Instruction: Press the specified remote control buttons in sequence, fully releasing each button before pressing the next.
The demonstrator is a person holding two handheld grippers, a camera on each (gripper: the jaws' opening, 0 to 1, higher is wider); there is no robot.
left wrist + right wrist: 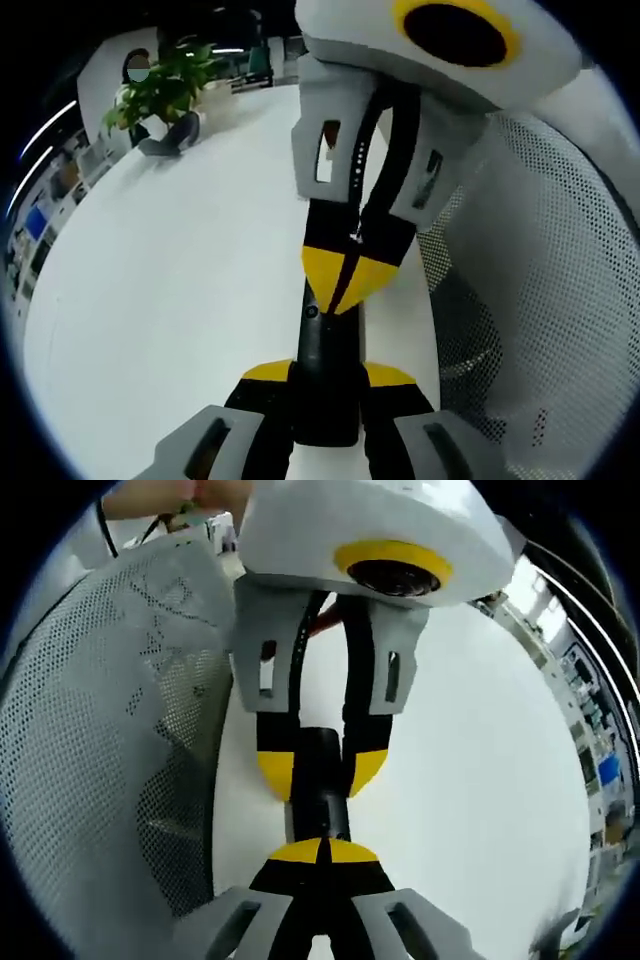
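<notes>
**Remote held by left gripper, right tips closed on it**

The left gripper (328, 378) clamps one end of the black remote (327, 365) between its yellow pads, above the white table (180, 300). The right gripper (350, 280) enters from above, yellow tips together, touching the remote's top face. In the right gripper view, the right gripper (324, 852) meets the remote (320, 790). A white mesh basket (110, 730) stands just beside.

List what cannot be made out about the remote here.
- Slim black remote control: its buttons, too dark and small in the left gripper view.
- Its far end: covered by the right gripper, jaws closed.
- Right gripper view: its sides, hidden by the left gripper clamping it.
- Whether any button is pressed: cannot tell.
</notes>
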